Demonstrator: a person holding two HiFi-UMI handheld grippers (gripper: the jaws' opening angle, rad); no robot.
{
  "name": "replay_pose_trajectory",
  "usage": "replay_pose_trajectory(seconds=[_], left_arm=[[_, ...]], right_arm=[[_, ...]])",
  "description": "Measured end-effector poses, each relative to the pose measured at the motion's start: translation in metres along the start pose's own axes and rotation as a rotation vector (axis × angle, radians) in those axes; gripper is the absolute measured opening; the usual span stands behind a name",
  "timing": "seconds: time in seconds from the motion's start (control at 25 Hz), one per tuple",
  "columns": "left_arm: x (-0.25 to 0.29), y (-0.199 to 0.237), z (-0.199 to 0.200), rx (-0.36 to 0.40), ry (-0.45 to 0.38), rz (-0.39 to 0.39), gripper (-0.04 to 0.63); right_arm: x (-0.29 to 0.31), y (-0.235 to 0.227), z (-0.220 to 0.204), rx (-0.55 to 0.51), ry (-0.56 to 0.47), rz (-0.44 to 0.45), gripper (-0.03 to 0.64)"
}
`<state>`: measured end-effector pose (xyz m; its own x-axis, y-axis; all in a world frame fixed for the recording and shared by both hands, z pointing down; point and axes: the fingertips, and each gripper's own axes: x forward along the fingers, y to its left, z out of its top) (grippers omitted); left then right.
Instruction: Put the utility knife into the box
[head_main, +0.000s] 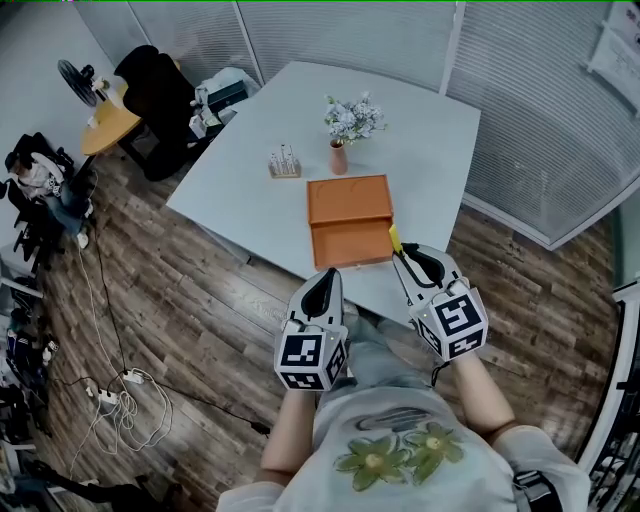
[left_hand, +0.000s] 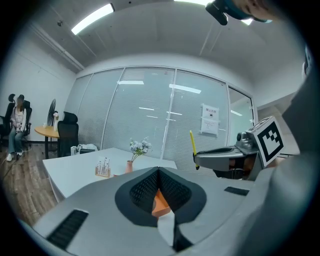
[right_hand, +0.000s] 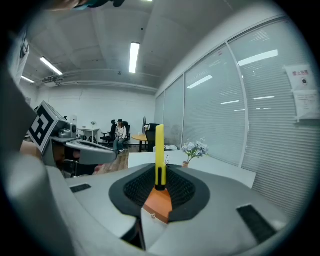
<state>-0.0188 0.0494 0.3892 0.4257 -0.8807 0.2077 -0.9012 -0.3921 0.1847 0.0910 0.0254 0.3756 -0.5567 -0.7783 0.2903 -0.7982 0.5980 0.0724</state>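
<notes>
One slim yellow utility knife (right_hand: 159, 150) w/ a black end is pinched between the black ribbed pads (right_hand: 137, 187) of the grey plastic R gripper (head_main: 399, 251). It sticks straight out past the jaw tips, at the near right corner of the flat rectangular orange box (head_main: 348, 200). The box lies open by the near edge of the smooth white table (head_main: 300, 110). L gripper (head_main: 327, 272) has its jaws pressed together, nothing between.

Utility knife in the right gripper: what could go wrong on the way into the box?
The utility knife is pinched near its lower end by the right gripper, so it may swivel or slip. It sits by the near right corner of the box, so it could snag the wall or drop on the table.
</notes>
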Motion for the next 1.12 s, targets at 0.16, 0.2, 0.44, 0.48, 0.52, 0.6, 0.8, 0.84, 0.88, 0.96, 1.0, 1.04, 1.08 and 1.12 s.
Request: replay_pose_trajectory(seconds=[0.16,0.2,0.44,0.48,0.52,0.6,0.8,0.84,0.88,0.96,1.0,1.04,1.08,1.12], left_arm=[[0.018,0.021,0.004,0.002,0.000,0.013,0.002],[0.023,0.026,0.006,0.005,-0.002,0.015,0.002],[0.050,0.057,0.017,0.002,0.013,0.021,0.002],[0.055,0.061,0.019,0.001,0.014,0.025,0.002],[0.059,0.065,0.020,0.000,0.015,0.027,0.002],[0.066,0.073,0.019,-0.002,0.022,0.028,0.002],[0.083,0.091,0.017,-0.007,0.040,0.028,0.002],[0.086,0.094,0.016,-0.009,0.042,0.029,0.002],[0.088,0.097,0.016,-0.010,0.044,0.028,0.002],[0.093,0.100,0.014,-0.011,0.050,0.027,0.002],[0.096,0.102,0.013,-0.012,0.053,0.026,0.002],[0.099,0.103,0.013,-0.013,0.055,0.025,0.002],[0.101,0.105,0.012,-0.014,0.056,0.023,0.002],[0.103,0.106,0.012,-0.015,0.058,0.022,0.002]], right_arm=[[0.025,-0.008,0.001,-0.026,0.008,0.022,0.072],[0.032,-0.012,0.003,-0.031,0.007,0.025,0.072],[0.070,-0.024,0.008,-0.072,0.032,0.056,0.072],[0.076,-0.027,0.008,-0.080,0.037,0.063,0.072],[0.082,-0.029,0.008,-0.085,0.042,0.070,0.072],[0.093,-0.030,0.005,-0.091,0.056,0.083,0.072],[0.121,-0.032,0.001,-0.119,0.081,0.107,0.072],[0.126,-0.033,0.000,-0.127,0.083,0.109,0.072],[0.130,-0.034,-0.001,-0.136,0.085,0.112,0.072],[0.136,-0.035,-0.004,-0.149,0.096,0.122,0.072],[0.139,-0.035,-0.006,-0.152,0.106,0.130,0.072],[0.142,-0.035,-0.007,-0.155,0.116,0.137,0.072],[0.144,-0.036,-0.009,-0.160,0.123,0.144,0.072],[0.147,-0.036,-0.010,-0.166,0.130,0.150,0.072]])
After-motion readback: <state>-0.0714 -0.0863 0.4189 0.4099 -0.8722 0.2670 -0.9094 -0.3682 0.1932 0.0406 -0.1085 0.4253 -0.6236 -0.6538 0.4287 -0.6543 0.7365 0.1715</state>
